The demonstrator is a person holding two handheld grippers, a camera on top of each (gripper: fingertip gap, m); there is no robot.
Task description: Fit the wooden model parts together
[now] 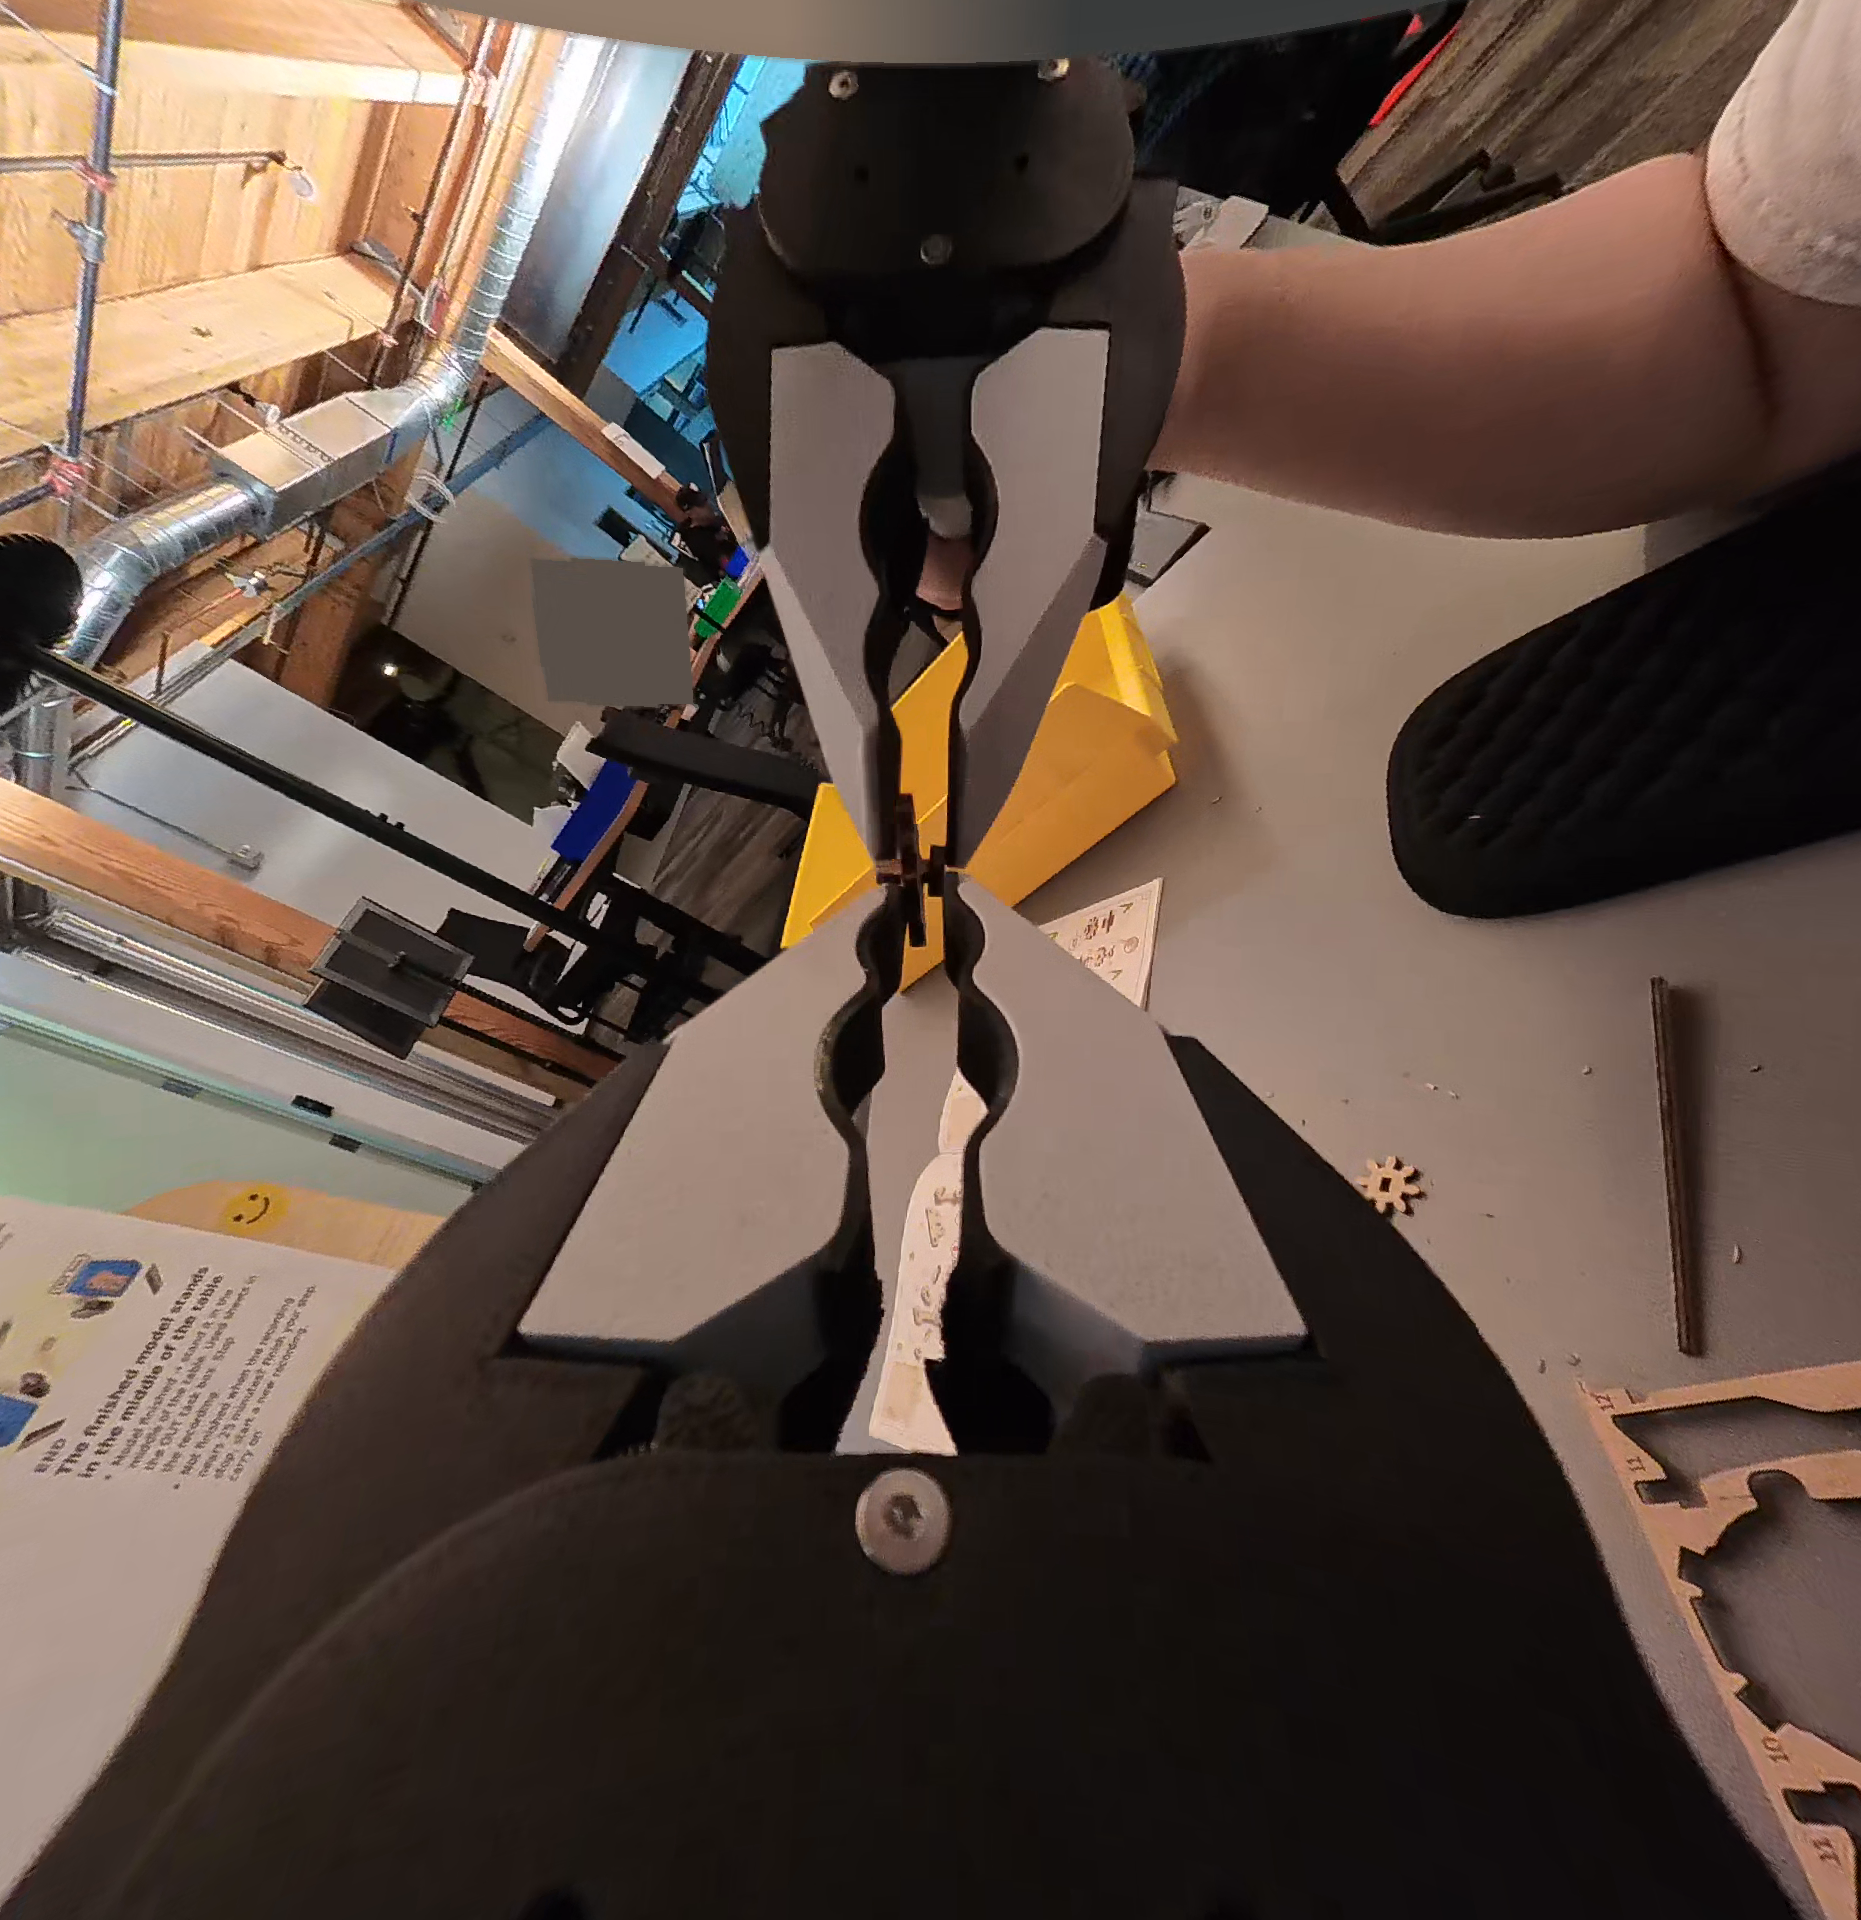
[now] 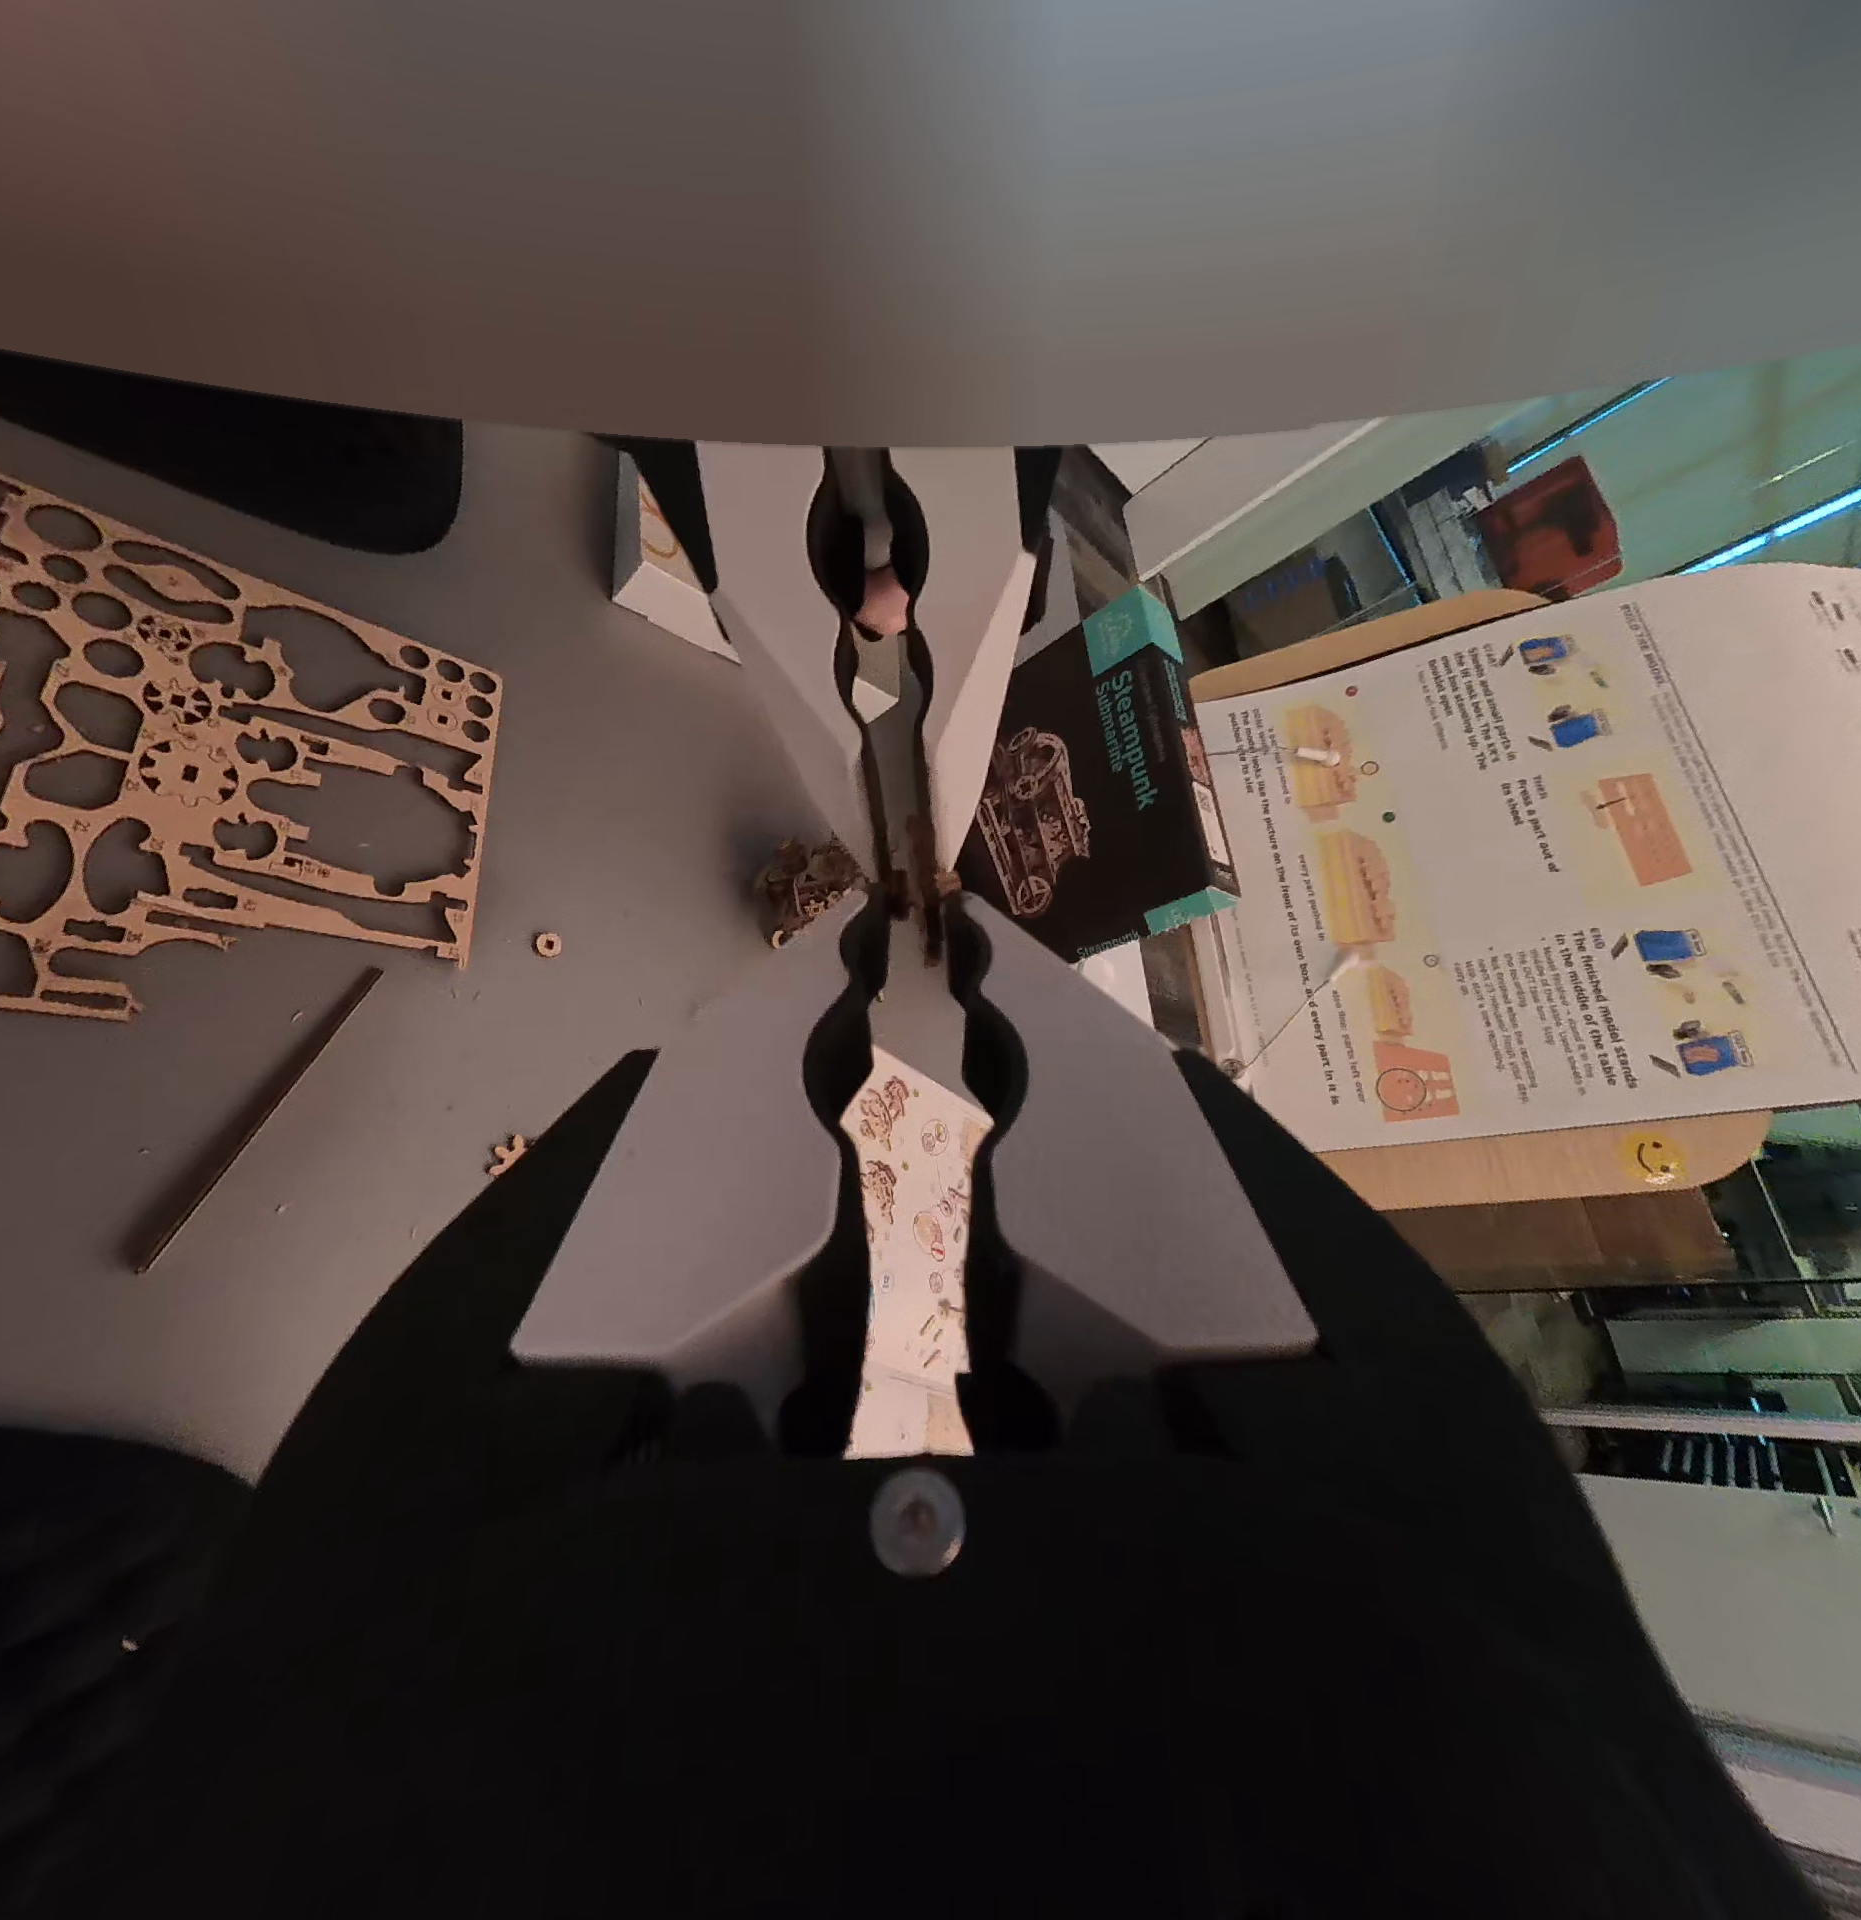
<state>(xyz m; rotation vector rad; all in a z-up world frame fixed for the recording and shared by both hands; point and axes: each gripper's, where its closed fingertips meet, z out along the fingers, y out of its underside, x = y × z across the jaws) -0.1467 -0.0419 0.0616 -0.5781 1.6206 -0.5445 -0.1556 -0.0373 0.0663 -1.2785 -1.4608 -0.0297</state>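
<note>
Tip to tip above a grey table [image 1: 1425,727], the left gripper [image 1: 913,902] and the right gripper [image 2: 913,902] pinch small dark wooden model parts [image 1: 910,868] between nearly closed jaws. In the left wrist view the opposing right gripper [image 1: 921,821] reaches in from above, its tips meeting the left's own at the parts, which sit right at the fingertips, not deeper in the scalloped jaws. Which piece each pair of fingers grips cannot be told apart. The right wrist view shows the same joint, with the parts [image 2: 921,883] crossing at the tips.

Just left of the tips in that view, a partly built wooden assembly [image 2: 806,888] rests on the table. Beneath the jaws lies an illustrated instruction sheet [image 2: 915,1205]. Farther out are a punched-out plywood sheet [image 2: 209,758], a thin dark rod [image 2: 256,1122], a small wooden ring [image 2: 548,943], and a dark kit box [image 2: 1087,800]. A loose gear [image 1: 1388,1184] and a yellow bin [image 1: 1071,769] show in the left wrist view.
</note>
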